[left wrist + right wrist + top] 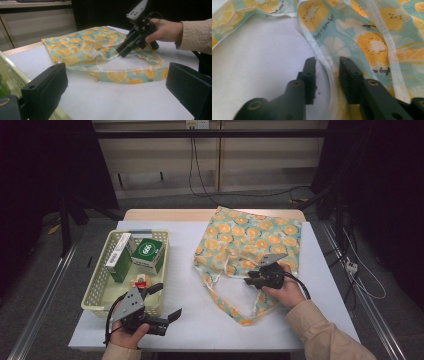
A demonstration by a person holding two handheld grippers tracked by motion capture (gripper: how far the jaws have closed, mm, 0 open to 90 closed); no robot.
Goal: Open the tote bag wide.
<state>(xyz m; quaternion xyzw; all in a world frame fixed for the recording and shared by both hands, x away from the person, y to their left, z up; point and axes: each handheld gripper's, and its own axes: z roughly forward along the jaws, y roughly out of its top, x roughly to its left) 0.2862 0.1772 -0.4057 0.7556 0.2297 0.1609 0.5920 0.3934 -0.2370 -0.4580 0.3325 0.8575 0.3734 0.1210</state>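
Right gripper (327, 62) view: bag hem (329, 67) between unclosed jaws; left gripper (162, 305) open.

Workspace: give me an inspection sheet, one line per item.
Surface: white table, wooden strip at far edge.
Job's things: orange-print fabric bag lying flat, handles toward the person.
Clutter: yellow basket holding green-and-white boxes.
Grippers: right gripper straddles the bag's hem, pads not yet pressing; left gripper open, holding nothing, beside the basket.
Cables: black cables on the floor behind.
Surroundings: dark, pale cabinet behind.
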